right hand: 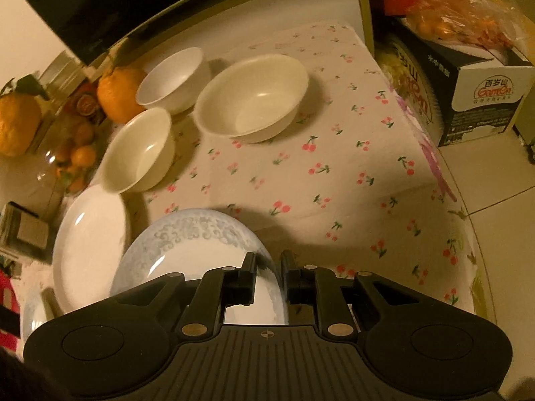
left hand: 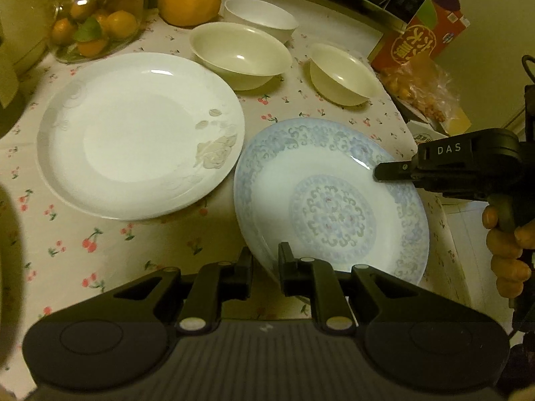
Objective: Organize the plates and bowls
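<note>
Two plates sit side by side: white plate (left hand: 140,130) left, blue-patterned plate (left hand: 331,200) right, tilted. Left gripper (left hand: 265,267) and right gripper (right hand: 269,272) each clamp its rim. Step: carrying it, probably to stack. Next: lift level over the white plate, lower gently.

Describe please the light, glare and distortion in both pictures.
Left wrist view: warm yellow light, small glare streaks on the white plate and blue-patterned plate, edges bent by the fisheye. Right wrist view: same yellow cast, the white plate slightly blurred, dark vignette corners.
</note>
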`<state>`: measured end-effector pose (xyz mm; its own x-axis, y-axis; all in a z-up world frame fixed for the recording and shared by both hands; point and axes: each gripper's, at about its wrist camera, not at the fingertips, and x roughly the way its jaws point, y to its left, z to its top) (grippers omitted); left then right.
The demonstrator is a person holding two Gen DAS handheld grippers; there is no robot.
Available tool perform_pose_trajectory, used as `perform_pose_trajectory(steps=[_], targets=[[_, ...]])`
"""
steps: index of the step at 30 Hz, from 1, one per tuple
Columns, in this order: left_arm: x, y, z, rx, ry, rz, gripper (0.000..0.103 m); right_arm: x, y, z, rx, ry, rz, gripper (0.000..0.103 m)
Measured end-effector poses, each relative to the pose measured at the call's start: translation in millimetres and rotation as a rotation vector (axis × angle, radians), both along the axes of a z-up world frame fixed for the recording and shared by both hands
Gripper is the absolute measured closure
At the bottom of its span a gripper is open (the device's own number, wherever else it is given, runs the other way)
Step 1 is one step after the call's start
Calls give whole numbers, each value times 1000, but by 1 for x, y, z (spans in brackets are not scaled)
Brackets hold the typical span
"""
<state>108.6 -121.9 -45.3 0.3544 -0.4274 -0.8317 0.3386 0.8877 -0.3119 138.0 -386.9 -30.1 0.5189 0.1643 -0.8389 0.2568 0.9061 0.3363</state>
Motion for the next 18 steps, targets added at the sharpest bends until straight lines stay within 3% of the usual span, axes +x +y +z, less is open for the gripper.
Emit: perform_pose_trajectory(steps=[10, 13, 15, 18], targets=[[1, 1, 1, -2, -40, -36, 88, 0, -3, -7, -10, -16, -11, 83], [0, 2, 5, 3, -58, -44, 84, 0, 1, -5, -41, -14, -10, 82], [-2, 4, 12, 18, -98, -39, 72, -1, 5, 0, -69, -22, -7, 75], [-7, 7, 24, 39, -154, -54, 57, -5, 13, 10, -122, -47, 1, 46]])
